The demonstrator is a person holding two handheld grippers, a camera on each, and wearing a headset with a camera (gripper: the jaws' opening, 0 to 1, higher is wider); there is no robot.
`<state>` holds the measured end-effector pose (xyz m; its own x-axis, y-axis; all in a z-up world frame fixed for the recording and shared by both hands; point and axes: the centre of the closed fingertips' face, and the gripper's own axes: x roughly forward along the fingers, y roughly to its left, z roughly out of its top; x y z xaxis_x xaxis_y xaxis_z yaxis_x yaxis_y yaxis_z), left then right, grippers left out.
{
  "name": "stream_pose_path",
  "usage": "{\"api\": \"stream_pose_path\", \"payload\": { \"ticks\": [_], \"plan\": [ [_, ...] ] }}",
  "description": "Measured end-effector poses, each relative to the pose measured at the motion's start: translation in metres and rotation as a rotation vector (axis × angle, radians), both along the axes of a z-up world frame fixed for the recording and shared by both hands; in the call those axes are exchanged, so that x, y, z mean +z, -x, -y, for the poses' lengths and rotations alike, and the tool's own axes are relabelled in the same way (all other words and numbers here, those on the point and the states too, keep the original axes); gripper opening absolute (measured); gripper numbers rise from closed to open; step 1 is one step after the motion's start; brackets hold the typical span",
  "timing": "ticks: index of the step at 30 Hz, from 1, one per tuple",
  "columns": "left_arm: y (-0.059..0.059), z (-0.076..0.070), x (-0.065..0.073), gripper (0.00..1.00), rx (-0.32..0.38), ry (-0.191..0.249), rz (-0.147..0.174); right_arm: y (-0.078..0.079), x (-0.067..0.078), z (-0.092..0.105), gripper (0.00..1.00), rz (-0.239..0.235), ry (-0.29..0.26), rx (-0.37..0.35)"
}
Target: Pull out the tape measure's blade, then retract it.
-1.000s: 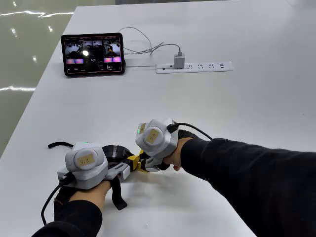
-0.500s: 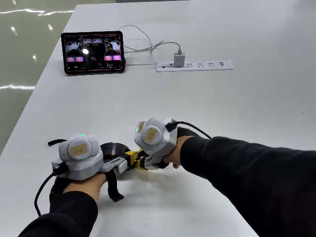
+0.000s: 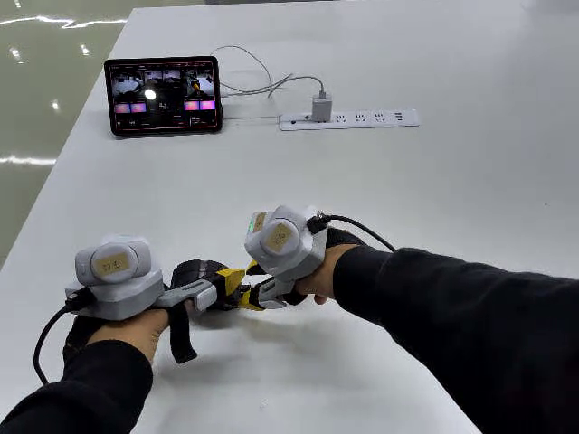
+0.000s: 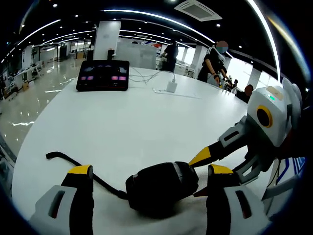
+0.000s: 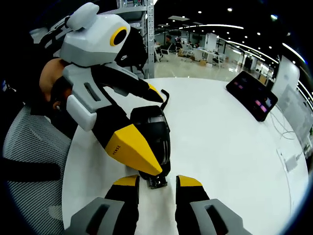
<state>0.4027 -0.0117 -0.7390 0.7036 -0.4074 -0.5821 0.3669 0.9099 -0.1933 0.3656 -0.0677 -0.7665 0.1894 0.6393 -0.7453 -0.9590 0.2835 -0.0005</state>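
Note:
A black tape measure (image 3: 194, 269) lies on the white table (image 3: 380, 199) near its front left, with its black strap (image 3: 176, 330) trailing toward me. My left gripper (image 3: 217, 273) reaches in from the left. In the left gripper view its yellow-tipped jaws straddle the tape measure (image 4: 161, 188) with a gap on one side, so the left gripper (image 4: 149, 171) is open. My right gripper (image 3: 249, 295) comes from the right, pointing at the case's front. In the right gripper view the tape measure (image 5: 154, 127) shows its blade tip (image 5: 156, 182) between the narrowly parted jaws of the right gripper (image 5: 158, 183).
A tablet (image 3: 163, 95) stands at the back left, beside a power strip (image 3: 348, 117) with a charger (image 3: 321, 108) and cables. The table's left edge is close to my left hand. A mesh chair (image 5: 29, 147) sits beside the table. People stand far off (image 4: 215, 61).
My left gripper has drawn back to the left, and the tape measure has shifted slightly left with it. The right gripper has hardly moved.

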Motion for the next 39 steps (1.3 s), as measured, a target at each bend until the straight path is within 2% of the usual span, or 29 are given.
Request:
{"api": "stream_pose_path", "payload": {
  "ticks": [1, 2, 5, 7, 8, 11, 13, 15, 16, 18, 20, 21, 23, 24, 28, 34, 36, 39],
  "plan": [
    [0.002, 0.0, 0.001, 0.99, -0.01, 0.003, 0.003, 0.001, 0.002, 0.002, 0.26, 0.004, -0.002, -0.003],
    [0.004, 0.0, 0.001, 0.99, -0.023, 0.006, -0.006, 0.002, 0.003, 0.003, 0.26, 0.008, -0.003, -0.005],
    [0.009, -0.004, 0.001, 0.99, -0.054, -0.002, 0.0, 0.006, 0.008, 0.009, 0.28, 0.014, -0.014, -0.013],
    [0.012, -0.008, -0.001, 0.99, -0.078, -0.011, -0.001, 0.006, 0.011, 0.012, 0.3, -0.008, -0.033, -0.05],
    [0.016, -0.008, -0.004, 0.99, -0.099, -0.008, -0.019, 0.006, 0.012, 0.013, 0.3, -0.015, -0.047, -0.072],
    [0.022, -0.007, -0.005, 0.99, -0.141, -0.009, -0.03, 0.006, 0.015, 0.016, 0.32, -0.017, -0.06, -0.095],
    [0.024, -0.007, -0.003, 0.99, -0.158, 0.001, -0.021, 0.008, 0.018, 0.019, 0.33, -0.012, -0.069, -0.103],
    [0.03, -0.01, -0.008, 0.99, -0.175, -0.025, -0.056, 0.008, 0.021, 0.022, 0.34, -0.008, -0.08, -0.113],
    [0.031, -0.012, -0.008, 0.99, -0.186, -0.037, -0.061, 0.008, 0.024, 0.025, 0.35, -0.005, -0.084, -0.122],
    [0.032, -0.013, -0.005, 0.99, -0.2, -0.023, -0.052, 0.01, 0.027, 0.032, 0.37, 0.001, -0.088, -0.138],
    [0.033, -0.013, -0.001, 0.99, -0.233, -0.03, -0.037, 0.013, 0.03, 0.039, 0.39, 0.01, -0.084, -0.143],
    [0.035, -0.012, 0.0, 0.99, -0.261, -0.041, -0.031, 0.017, 0.034, 0.044, 0.39, 0.019, -0.089, -0.144],
    [0.041, -0.014, -0.005, 0.99, -0.329, -0.109, -0.045, 0.021, 0.036, 0.054, 0.4, 0.022, -0.094, -0.157],
    [0.042, -0.013, -0.004, 0.99, -0.342, -0.111, -0.039, 0.022, 0.036, 0.059, 0.41, 0.023, -0.091, -0.164],
    [0.045, -0.012, 0.0, 0.99, -0.371, -0.098, -0.022, 0.03, 0.04, 0.074, 0.42, 0.022, -0.102, -0.186],
    [0.05, -0.011, 0.006, 0.99, -0.414, -0.07, -0.022, 0.038, 0.048, 0.095, 0.45, 0.035, -0.122, -0.239],
    [0.051, -0.011, 0.01, 0.99, -0.431, -0.06, -0.005, 0.041, 0.048, 0.102, 0.45, 0.049, -0.115, -0.244],
    [0.05, -0.013, 0.015, 0.99, -0.447, -0.074, 0.023, 0.044, 0.048, 0.114, 0.45, 0.051, -0.112, -0.263]
  ]
}}
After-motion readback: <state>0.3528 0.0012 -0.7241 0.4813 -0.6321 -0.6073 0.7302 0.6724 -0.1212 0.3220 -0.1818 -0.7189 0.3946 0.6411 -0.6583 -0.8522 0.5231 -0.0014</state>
